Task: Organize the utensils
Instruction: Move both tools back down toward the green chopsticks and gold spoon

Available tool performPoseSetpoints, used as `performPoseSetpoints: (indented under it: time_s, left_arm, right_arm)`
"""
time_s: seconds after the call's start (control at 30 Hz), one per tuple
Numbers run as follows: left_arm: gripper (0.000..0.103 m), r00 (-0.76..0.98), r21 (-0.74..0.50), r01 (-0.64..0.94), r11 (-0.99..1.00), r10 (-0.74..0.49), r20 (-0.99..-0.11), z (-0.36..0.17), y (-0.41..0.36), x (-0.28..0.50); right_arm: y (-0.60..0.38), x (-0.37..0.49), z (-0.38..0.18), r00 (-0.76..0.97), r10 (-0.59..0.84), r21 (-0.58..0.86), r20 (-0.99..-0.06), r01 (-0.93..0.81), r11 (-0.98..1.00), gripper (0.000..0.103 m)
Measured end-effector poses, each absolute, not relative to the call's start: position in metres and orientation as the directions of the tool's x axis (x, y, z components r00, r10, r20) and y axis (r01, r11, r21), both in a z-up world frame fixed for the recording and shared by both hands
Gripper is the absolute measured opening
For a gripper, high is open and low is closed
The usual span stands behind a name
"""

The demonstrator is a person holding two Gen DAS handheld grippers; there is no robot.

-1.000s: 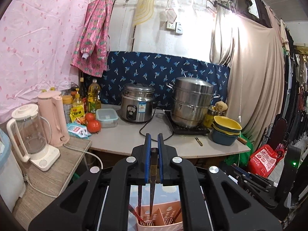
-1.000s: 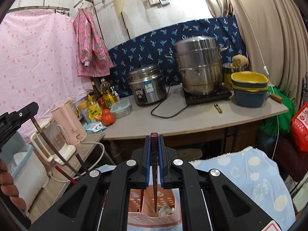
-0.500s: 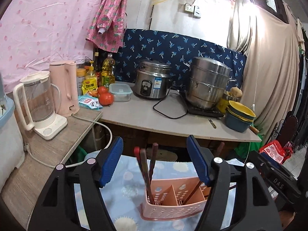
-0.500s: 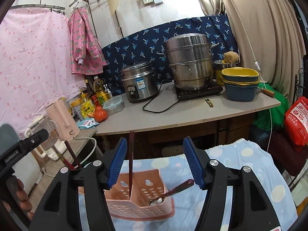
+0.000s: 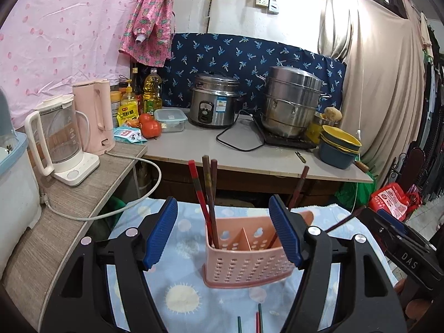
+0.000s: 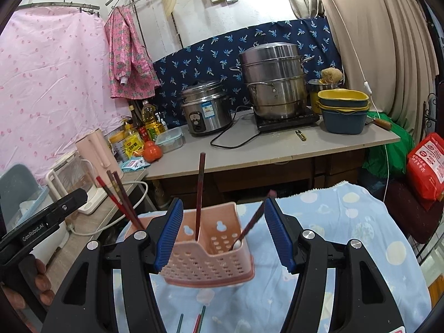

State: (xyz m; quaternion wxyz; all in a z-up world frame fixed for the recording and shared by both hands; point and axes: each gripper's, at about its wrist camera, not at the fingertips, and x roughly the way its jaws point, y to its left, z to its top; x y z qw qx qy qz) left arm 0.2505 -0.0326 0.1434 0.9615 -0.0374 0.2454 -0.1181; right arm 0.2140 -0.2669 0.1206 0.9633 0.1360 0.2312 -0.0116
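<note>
Covering the table, a blue dotted cloth (image 5: 183, 291) bears the pink caddy (image 5: 247, 260); both claws, left claw (image 5: 223, 236) and right claw (image 6: 223, 234), gape empty.

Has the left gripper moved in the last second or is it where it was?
Yes. The left gripper opened and backed away: the pink basket sits farther ahead, chopsticks released inside.

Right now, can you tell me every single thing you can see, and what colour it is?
Utensil basket: one, pink, on the dotted blue cloth.
Chopsticks: three, dark red-brown, upright in the basket's left end.
Spoon: one, dark handle, leaning in the right compartment.
Loose chopsticks: about three, green and red, on the cloth.
Rice cooker: one, silver, on the counter.
Steamer pot: one, silver, beside it.
Tomatoes: two, red.
Left gripper: open.
Right gripper: open.
</note>
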Motion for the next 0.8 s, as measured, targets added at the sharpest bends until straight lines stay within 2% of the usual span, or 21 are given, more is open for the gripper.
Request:
performPoseSetpoints:
  time_s: [0.4, 0.8]
  left_arm:
    - [0.065, 0.822, -0.119, 0.239, 0.964, -0.266, -0.504, 0.124, -0.033, 0.201]
    - [0.065, 0.755, -0.121, 0.232, 0.965, -0.257, -0.604, 0.069, -0.026, 0.147]
  right_arm:
    - [-0.248, 0.159, 0.106, 0.872, 0.051, 0.224, -0.486, 0.068, 0.972, 0.06]
    - [-0.22, 0.101, 0.066, 0.819, 0.085, 0.192, -0.567, 0.031, 0.981, 0.06]
